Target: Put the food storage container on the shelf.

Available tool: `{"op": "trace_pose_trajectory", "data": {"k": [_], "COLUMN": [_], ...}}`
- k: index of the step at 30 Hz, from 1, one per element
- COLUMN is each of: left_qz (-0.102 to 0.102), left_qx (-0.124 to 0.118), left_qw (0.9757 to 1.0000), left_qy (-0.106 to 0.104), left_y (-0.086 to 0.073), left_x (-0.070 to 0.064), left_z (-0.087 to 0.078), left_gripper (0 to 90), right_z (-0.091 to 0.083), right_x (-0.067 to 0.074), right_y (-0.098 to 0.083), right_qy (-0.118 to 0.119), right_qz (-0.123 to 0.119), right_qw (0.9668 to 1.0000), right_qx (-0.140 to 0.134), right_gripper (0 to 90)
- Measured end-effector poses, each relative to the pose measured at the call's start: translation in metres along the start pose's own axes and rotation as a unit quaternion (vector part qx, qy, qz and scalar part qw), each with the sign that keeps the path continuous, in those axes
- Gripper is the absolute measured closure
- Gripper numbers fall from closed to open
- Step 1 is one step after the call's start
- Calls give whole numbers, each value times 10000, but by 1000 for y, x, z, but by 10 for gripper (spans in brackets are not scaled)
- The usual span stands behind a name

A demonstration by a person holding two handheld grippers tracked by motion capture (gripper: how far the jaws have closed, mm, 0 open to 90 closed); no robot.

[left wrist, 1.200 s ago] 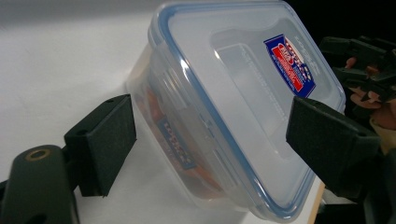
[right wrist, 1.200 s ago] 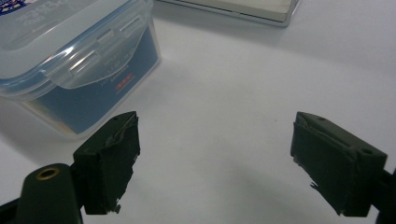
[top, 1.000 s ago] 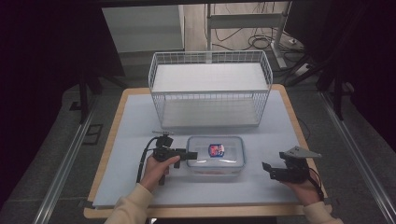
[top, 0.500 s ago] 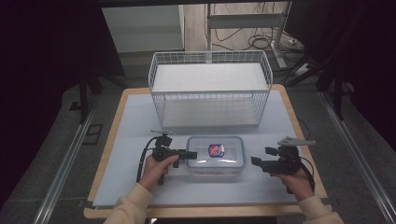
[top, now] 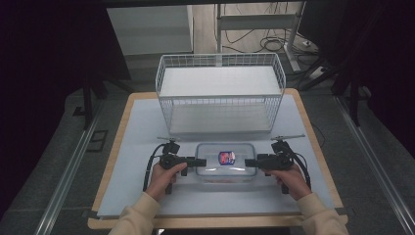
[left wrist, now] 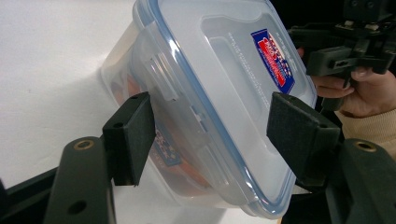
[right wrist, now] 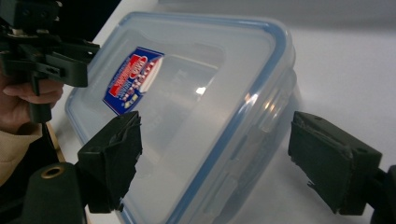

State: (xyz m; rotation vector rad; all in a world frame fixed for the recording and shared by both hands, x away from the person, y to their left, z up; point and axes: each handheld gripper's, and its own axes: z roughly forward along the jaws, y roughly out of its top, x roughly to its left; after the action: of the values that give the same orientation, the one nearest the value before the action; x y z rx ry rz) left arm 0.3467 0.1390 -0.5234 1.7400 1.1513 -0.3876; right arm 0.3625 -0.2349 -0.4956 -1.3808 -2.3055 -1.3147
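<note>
Beside the container (top: 225, 164), left gripper (left wrist: 210, 135) and right gripper (right wrist: 217, 163) fingers straddle its ends, released.

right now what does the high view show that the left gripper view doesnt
The high view alone shows the white wire basket behind the container, the wooden table edge, and both forearms in cream sleeves. The left gripper view alone shows the side latch up close and orange contents through the wall. Both show the clear container with its blue-and-red label, the left claw open astride one end, and the right claw at the other.
</note>
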Motion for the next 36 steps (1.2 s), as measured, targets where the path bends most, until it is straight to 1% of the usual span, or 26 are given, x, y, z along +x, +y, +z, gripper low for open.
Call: {"op": "trace_pose_trajectory", "data": {"k": [2, 3, 6, 8, 9, 11, 12, 13, 14, 15, 16, 17, 19, 20, 21, 22, 23, 24, 25, 26, 27, 28, 29, 32, 33, 36], "left_qz": [-3, -5, -8, -22, -29, -2, -2, 68, 68, 126, 126, 166, 247, 279, 338, 338, 372, 372, 424, 424, 484, 484, 535, 544, 598, 609], "left_qx": [-3, -11, -16, -22, -31, -51, -51, -62, -62, -76, -76, -99, -161, -175, -239, -239, -301, -301, -327, -327, -354, -354, -366, -388, -390, -410], "left_qw": [10000, 10000, 10000, 10000, 10000, 10000, 10000, 9999, 9999, 9998, 9998, 9997, 9995, 9993, 9991, 9991, 9988, 9988, 9985, 9985, 9982, 9982, 9979, 9978, 9974, 9973], "left_qy": [0, -1, -1, 6, 6, 37, 37, 65, 65, 96, 96, 116, 143, 147, 125, 125, 91, 91, 78, 78, 67, 67, 55, 27, 51, 78], "left_y": [0, 0, 0, 0, -1, -1, -1, -2, -2, -3, -3, -4, -6, -8, -10, -10, -12, -12, -14, -14, -16, -16, -17, -19, -20, -21], "left_x": [0, 0, 0, 0, 0, -3, -3, -4, -4, -7, -7, -8, -11, -13, -14, -14, -15, -15, -16, -16, -18, -18, -18, -18, -19, -21], "left_z": [0, 0, 0, 0, 0, -1, -1, -2, -2, -3, -3, -4, -5, -7, -8, -8, -10, -10, -12, -12, -13, -13, -15, -16, -16, -16], "left_gripper": [331, 331, 331, 331, 331, 341, 344, 345, 348, 356, 363, 368, 373, 380, 399, 410, 420, 430, 439, 446, 450, 455, 460, 480, 480, 481], "right_z": [1, 3, 5, 7, 7, 3, 2, 1, 1, -2, -2, -5, -6, -8, -10, -10, -13, -13, -15, -15, -17, -17, -20, -22, -22, -23], "right_x": [-1, -1, -1, -1, -1, -1, -2, -3, -3, -5, -5, -6, -6, -6, -5, -5, -3, -3, -1, -1, 1, 1, 1, 3, 4, 5], "right_y": [0, 0, 0, 0, 0, 0, 0, -1, -1, -2, -2, -4, -5, -6, -8, -8, -9, -9, -11, -11, -12, -12, -15, -17, -18, -19], "right_qy": [17, 78, 100, 172, 159, 167, 199, 221, 221, 281, 281, 369, 400, 434, 470, 470, 472, 472, 455, 455, 472, 472, 509, 504, 480, 464], "right_qz": [17, 69, 87, 167, 197, 282, 333, 374, 374, 384, 384, 419, 421, 407, 345, 345, 246, 246, 153, 153, 92, 92, 52, -21, -57, -66], "right_qw": [10000, 9999, 9999, 9996, 9996, 9994, 9992, 9991, 9991, 9989, 9989, 9984, 9982, 9981, 9981, 9981, 9984, 9984, 9986, 9986, 9986, 9986, 9983, 9983, 9984, 9985], "right_qx": [9, 27, 80, 125, 116, 77, 31, 0, 0, -52, -52, -115, -147, -165, -208, -208, -213, -213, -222, -222, -241, -241, -266, -284, -280, -294], "right_gripper": [177, 183, 191, 192, 202, 268, 286, 302, 302, 333, 333, 367, 381, 392, 409, 409, 420, 420, 430, 430, 444, 444, 463, 468, 468, 470]}}
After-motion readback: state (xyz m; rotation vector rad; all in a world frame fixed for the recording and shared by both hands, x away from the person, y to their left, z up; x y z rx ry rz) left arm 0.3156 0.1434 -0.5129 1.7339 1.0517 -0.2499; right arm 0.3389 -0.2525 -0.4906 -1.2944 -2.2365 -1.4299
